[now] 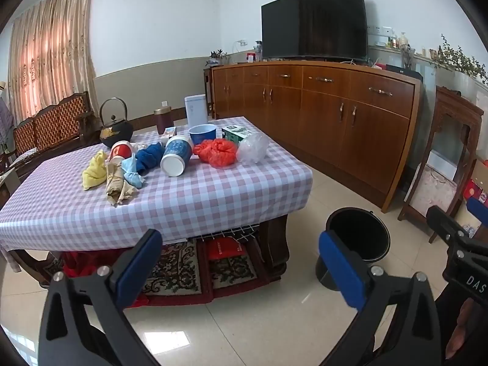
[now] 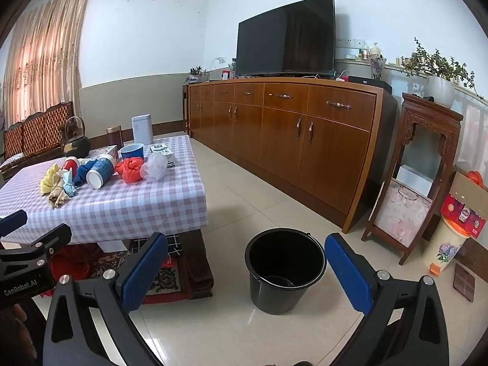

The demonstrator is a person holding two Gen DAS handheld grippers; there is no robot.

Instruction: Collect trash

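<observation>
Well, both grippers hang over the tiled floor, short of the low table (image 1: 189,195) with its checked cloth. The left gripper (image 1: 241,262) has its two blue pads spread wide with nothing between them; the right gripper (image 2: 247,270) stands just as wide and just as empty.

One black bucket (image 2: 285,270) sits on the floor between the table and the long wooden sideboard (image 2: 283,134), near the table's corner and apart from it; it looks empty inside.

On the cloth the rubbish lies in a loose row. I count two paper cups tipped on their sides, a red one (image 1: 121,150) and a blue-patterned one (image 1: 176,156). Beside them lie five crumpled wads: one yellow (image 1: 94,170), one tan (image 1: 117,187), one light blue (image 1: 131,172), one dark blue (image 1: 149,156) and one red-orange plastic bag (image 1: 217,152). One clear plastic bag (image 1: 252,149) touches the red one at the row's right end.

Behind the row stand one blue bowl (image 1: 202,133), one green-and-white carton (image 1: 236,132), one black kettle (image 1: 116,131) and one dark canister (image 1: 163,119).
</observation>
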